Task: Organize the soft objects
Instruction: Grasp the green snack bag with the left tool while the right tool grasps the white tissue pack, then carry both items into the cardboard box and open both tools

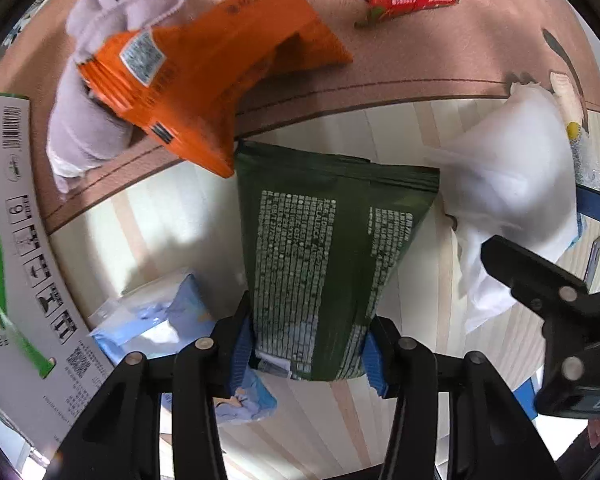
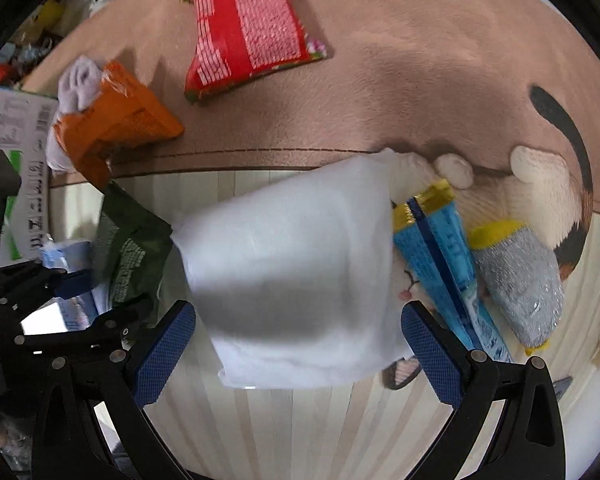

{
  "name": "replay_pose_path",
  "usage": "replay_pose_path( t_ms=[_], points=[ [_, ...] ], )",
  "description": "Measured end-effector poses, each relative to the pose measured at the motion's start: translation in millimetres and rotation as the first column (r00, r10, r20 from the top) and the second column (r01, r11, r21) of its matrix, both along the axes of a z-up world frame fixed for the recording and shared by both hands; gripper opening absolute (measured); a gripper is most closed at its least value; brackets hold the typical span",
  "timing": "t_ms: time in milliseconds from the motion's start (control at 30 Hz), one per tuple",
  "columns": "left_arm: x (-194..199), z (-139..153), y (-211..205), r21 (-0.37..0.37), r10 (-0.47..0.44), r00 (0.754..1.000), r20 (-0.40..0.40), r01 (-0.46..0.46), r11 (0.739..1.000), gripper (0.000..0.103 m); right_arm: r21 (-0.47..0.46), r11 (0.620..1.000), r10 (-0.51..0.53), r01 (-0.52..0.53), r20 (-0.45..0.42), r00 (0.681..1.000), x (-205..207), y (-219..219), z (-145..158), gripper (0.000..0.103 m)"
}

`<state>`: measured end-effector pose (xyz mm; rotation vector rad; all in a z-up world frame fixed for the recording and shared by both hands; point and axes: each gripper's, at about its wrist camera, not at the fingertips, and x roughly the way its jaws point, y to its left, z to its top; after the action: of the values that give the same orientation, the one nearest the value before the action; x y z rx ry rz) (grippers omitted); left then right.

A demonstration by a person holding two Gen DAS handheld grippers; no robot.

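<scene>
**Left gripper clamped, right gripper spread wide**

The left gripper [image 1: 306,354] reaches forward with its two black fingers drawn close together; the blue pads [image 1: 242,350] press against both sides of the green pouch [image 1: 328,260], which stands up between them. The right gripper [image 2: 298,350] is beside it, to its right, and its black linkage shows at the edge of the left wrist view. Its fingers stand far apart, blue pads [image 2: 166,346] facing inward on either side of the white bag [image 2: 296,280]; whether they touch it cannot be told.
</scene>
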<state>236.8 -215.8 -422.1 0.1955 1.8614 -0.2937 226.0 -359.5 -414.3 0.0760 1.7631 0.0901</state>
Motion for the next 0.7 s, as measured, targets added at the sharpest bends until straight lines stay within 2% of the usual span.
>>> replay_pose_path(
  t_ms=[33,67,133,233,367,500,567,600,700],
  points=[
    [-2.4,0.9,0.0,0.000,0.004,1.000,0.000,-0.004,1.000,0.042,-0.011,1.000,-0.003,0.003,-0.015,1.000,-1.2,1.9,-4.8,0.099],
    [-5.6,4.1,0.4,0.003,0.006,1.000,0.004,-0.006,1.000,0.040,-0.024,1.000,-0.011,0.010,-0.028,1.000,-3.1,3.7,-9.7,0.087],
    [-5.6,12.6,0.1,0.014,0.003,1.000,0.027,-0.004,1.000,0.034,-0.024,0.999,-0.038,0.037,-0.024,0.999,-6.0,4.0,-12.3,0.081],
    [-9.5,37.9,2.4,0.030,0.001,0.995,0.095,-0.004,1.000,0.033,-0.017,0.996,-0.091,0.090,-0.010,0.996,-12.3,1.2,-4.9,0.070],
    [-21.7,86.7,15.2,-0.008,0.034,0.984,0.172,-0.033,0.999,0.032,0.029,0.987,-0.159,0.158,0.035,0.987,-26.4,8.0,19.8,0.068],
    [-38.9,146.5,45.6,-0.066,0.096,0.965,0.242,-0.082,0.994,0.032,0.080,0.983,-0.176,0.168,0.106,0.979,-42.6,36.2,56.5,0.068],
    [-37.4,172.0,67.2,-0.087,0.134,0.953,0.272,-0.114,0.990,0.032,0.116,0.980,-0.179,0.163,0.145,0.973,-51.9,56.0,83.5,0.068],
    [-26.4,186.2,85.5,-0.100,0.151,0.947,0.285,-0.127,0.987,0.032,0.136,0.978,-0.181,0.160,0.163,0.970,-53.2,61.5,102.1,0.068],
    [-30.5,226.8,138.9,-0.125,0.209,0.927,0.313,-0.178,0.976,0.032,0.194,0.970,-0.190,0.149,0.210,0.959,-47.5,86.5,155.3,0.068]
  ],
)
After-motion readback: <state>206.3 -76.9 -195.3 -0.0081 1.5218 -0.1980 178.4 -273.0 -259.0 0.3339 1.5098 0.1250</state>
